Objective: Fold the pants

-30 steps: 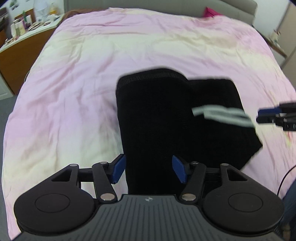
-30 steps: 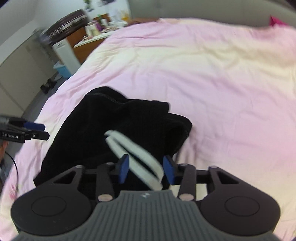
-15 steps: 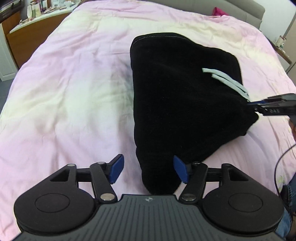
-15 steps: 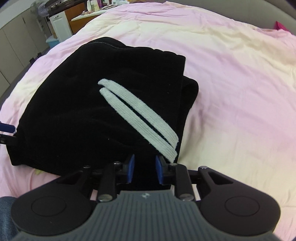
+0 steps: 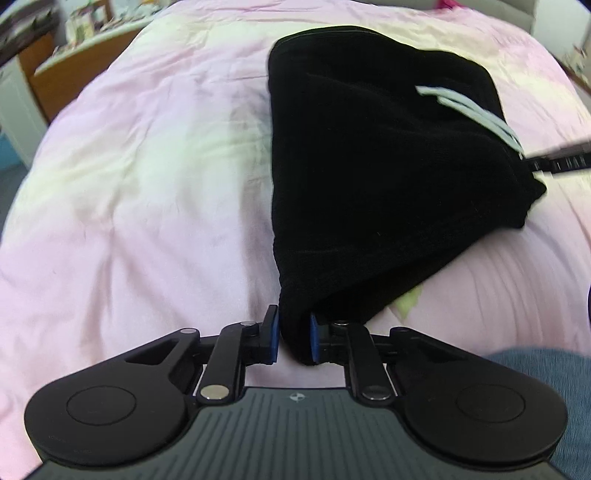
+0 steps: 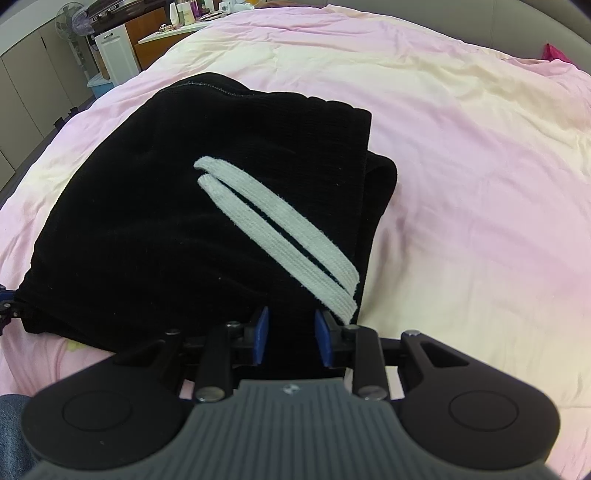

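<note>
Black pants (image 5: 376, 177) lie folded on the pink bed cover, with two white drawstring ends (image 5: 476, 114) on top. My left gripper (image 5: 293, 339) is shut on the near left corner of the pants. In the right wrist view the pants (image 6: 177, 236) fill the middle, the white drawstrings (image 6: 280, 240) run diagonally across them, and my right gripper (image 6: 291, 338) is shut on the near edge of the pants. The right gripper's tips also show at the right edge of the left wrist view (image 5: 554, 162), and the left gripper at the left edge of the right wrist view (image 6: 5, 306).
The pink and pale yellow bed cover (image 6: 461, 155) spreads around the pants. A wooden counter with bottles (image 6: 166, 33) and a white cabinet (image 6: 114, 59) stand beyond the bed's far left side. A blue denim leg (image 5: 546, 373) shows at the near right.
My left gripper has closed from open onto the near corner of the pants. My right gripper closed on the pants' edge half a second earlier and stays shut. The pants are drawn taut between both.
</note>
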